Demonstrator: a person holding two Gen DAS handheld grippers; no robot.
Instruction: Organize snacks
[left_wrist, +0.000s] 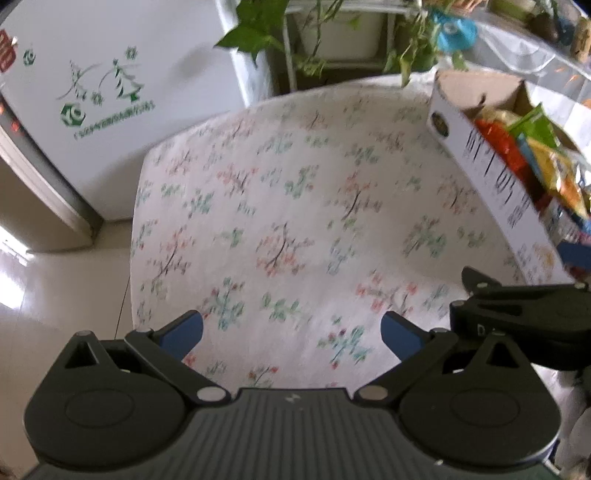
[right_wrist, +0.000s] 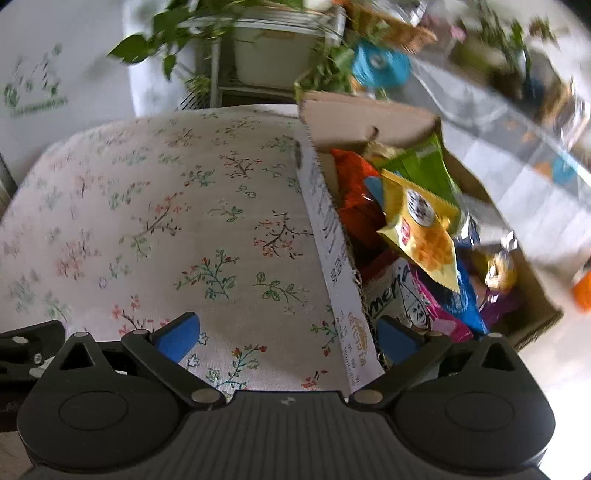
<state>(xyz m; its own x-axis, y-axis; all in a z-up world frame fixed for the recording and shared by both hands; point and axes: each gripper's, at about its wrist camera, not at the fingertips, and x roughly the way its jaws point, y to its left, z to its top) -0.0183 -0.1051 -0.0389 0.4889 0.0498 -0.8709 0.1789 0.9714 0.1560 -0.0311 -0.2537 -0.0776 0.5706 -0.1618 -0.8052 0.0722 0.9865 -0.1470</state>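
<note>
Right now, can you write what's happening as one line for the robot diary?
left gripper: open, empty, over floral tablecloth | right gripper: open, empty, at cardboard box edge | snack packets: in box

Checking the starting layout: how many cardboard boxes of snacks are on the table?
1. The cardboard box sits at the right edge of the floral table, packed with snack bags; nothing else on the table shows.

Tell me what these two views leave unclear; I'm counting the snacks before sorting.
- Cardboard box, right wrist view: lower snacks are buried under the yellow packet, so no count.
- Box, left wrist view: its far end is cut off by the frame edge.
- Box lettering: blurred, unreadable.
- Shelf items, right wrist view: motion-blurred.
</note>
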